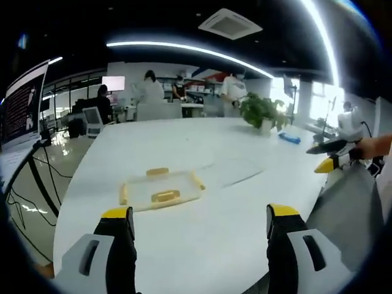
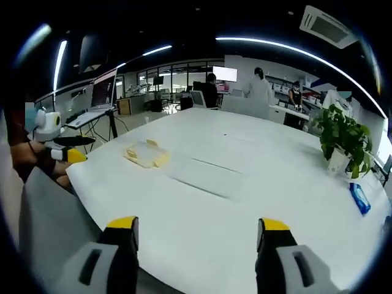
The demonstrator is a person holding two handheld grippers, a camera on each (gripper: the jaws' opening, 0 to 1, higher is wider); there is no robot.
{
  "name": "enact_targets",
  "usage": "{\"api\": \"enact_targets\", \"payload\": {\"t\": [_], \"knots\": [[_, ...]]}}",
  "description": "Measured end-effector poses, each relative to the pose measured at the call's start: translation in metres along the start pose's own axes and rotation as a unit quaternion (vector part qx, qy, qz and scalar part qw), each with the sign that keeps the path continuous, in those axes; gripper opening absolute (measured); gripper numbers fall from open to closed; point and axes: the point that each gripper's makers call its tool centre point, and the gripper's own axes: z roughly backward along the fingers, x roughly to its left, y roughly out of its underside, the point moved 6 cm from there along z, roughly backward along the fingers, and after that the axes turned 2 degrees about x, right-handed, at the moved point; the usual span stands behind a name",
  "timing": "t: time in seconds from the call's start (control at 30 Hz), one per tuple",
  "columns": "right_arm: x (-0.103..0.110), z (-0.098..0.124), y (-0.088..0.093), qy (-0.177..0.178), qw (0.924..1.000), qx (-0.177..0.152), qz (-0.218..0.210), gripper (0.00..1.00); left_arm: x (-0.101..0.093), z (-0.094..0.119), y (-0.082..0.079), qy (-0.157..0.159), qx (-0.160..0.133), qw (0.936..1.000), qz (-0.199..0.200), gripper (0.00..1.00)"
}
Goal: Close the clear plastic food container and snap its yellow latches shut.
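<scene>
A clear plastic food container with yellow latches sticking out at its sides lies on the white table, a little beyond my left gripper. That gripper is open and holds nothing. In the right gripper view the container sits far off to the left on the table, well apart from my right gripper, whose jaws are also wide open and empty. The right gripper enters the left gripper view from the right, off the table's edge. The left gripper shows at the left edge of the right gripper view.
A potted plant and a blue packet stand at the table's far right side. A faint clear rectangle lies mid-table. A screen on a stand is left of the table. Several people work at desks in the background.
</scene>
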Motion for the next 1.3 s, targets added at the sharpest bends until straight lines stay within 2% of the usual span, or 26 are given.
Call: {"api": "enact_targets", "payload": {"t": [0.1, 0.57, 0.7, 0.83, 0.9, 1.0, 1.03, 1.1, 1.2, 1.3], "knots": [[-0.001, 0.000, 0.000, 0.000, 1.0000, 0.002, 0.006, 0.79, -0.001, 0.001, -0.001, 0.003, -0.002, 1.0000, -0.001, 0.86], [-0.002, -0.010, -0.006, -0.005, 0.9998, 0.002, 0.017, 0.80, 0.002, 0.004, 0.000, -0.004, -0.008, 0.9999, -0.004, 0.86], [-0.003, -0.013, -0.012, -0.013, 0.9997, 0.003, 0.022, 0.80, 0.005, 0.000, 0.002, -0.007, -0.005, 1.0000, 0.004, 0.86], [-0.001, -0.014, -0.023, -0.015, 0.9994, -0.011, 0.030, 0.81, 0.007, 0.000, -0.001, -0.008, -0.011, 0.9999, -0.001, 0.86], [0.000, -0.015, -0.024, -0.018, 0.9993, -0.007, 0.033, 0.82, 0.008, -0.001, -0.001, -0.011, -0.010, 0.9999, -0.001, 0.86], [0.000, -0.017, -0.022, -0.014, 0.9994, 0.006, 0.031, 0.82, 0.013, -0.004, 0.004, -0.021, 0.012, 0.9997, -0.008, 0.82], [-0.003, -0.017, -0.021, 0.001, 0.9996, 0.016, 0.025, 0.82, 0.014, -0.004, 0.004, -0.025, 0.011, 0.9996, -0.011, 0.80], [-0.005, -0.021, -0.020, 0.002, 0.9995, 0.025, 0.018, 0.82, 0.016, -0.006, 0.001, -0.026, 0.008, 0.9995, -0.015, 0.81], [-0.004, -0.024, -0.023, -0.002, 0.9997, 0.025, 0.004, 0.82, 0.020, -0.009, -0.003, -0.026, 0.002, 0.9996, -0.014, 0.84], [-0.002, -0.026, -0.028, -0.010, 0.9996, 0.024, 0.013, 0.82, 0.024, -0.012, -0.006, -0.024, 0.004, 0.9996, -0.017, 0.85]]}}
